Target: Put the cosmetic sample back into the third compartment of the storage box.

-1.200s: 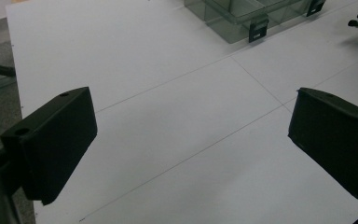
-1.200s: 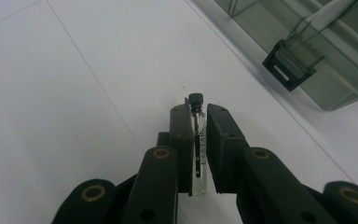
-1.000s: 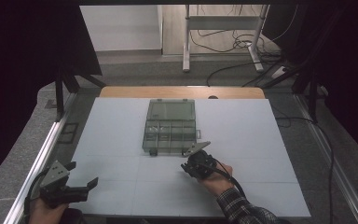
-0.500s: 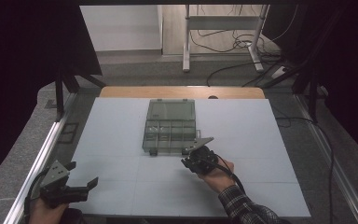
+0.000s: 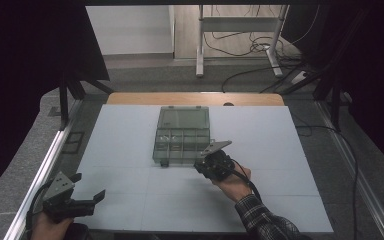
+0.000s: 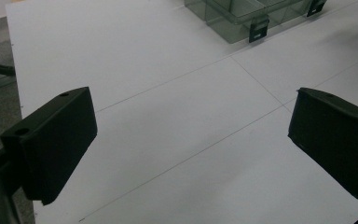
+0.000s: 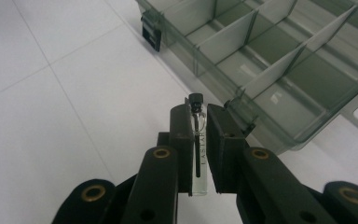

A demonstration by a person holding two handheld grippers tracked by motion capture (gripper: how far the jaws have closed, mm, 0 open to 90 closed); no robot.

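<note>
The right gripper (image 7: 199, 140) has its two black jaws clamped on a small clear vial (image 7: 199, 154). The vial lies lengthwise between the pads, its black cap (image 7: 195, 99) sticking out just past the jaw tips. Dark lettering runs along the glass. The cap points toward the near wall of a clear plastic box (image 7: 279, 70), just beside its rim. The box is open, split into compartments by upright dividers, with a black latch (image 7: 151, 35) on its front edge. It sits on a white table (image 7: 51, 102).

From above, the right gripper (image 5: 211, 162) hovers at the box's (image 5: 182, 135) near right corner, held by a hand in a plaid sleeve (image 5: 260, 220). The box rests at the table's (image 5: 130, 195) middle, lid (image 5: 184, 119) folded back away from the person.

The left gripper (image 5: 75, 200) sits well apart, at the table's near left corner. Its jaws stand wide open with nothing but bare table (image 6: 182, 126) between them, and the box (image 6: 242, 16) is far ahead.
</note>
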